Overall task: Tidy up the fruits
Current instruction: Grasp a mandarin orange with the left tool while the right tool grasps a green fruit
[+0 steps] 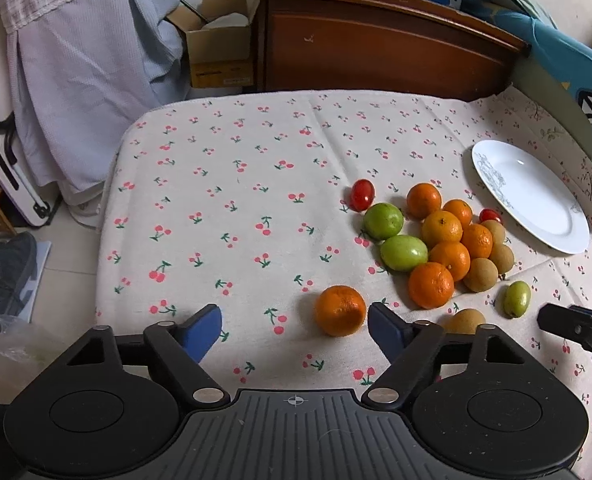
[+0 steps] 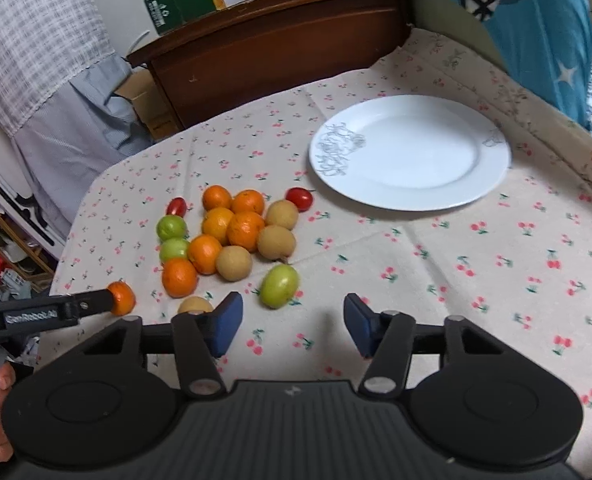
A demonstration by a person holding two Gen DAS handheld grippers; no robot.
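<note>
Left wrist view showed the left gripper [image 1: 294, 330] with its jaws wide apart. A lone orange [image 1: 340, 311] lay between them, close to the right blue pad [image 1: 383, 328], and nothing was gripped. Further right, the fruit pile [image 1: 441, 240] sat on the cherry-print cloth [image 1: 224, 184], near the white plate [image 1: 535, 200]. In the right wrist view, the right gripper [image 2: 289, 322] stood partly open and held nothing. A green fruit [image 2: 279, 286] lay just beyond its left pad [image 2: 226, 326].
</note>
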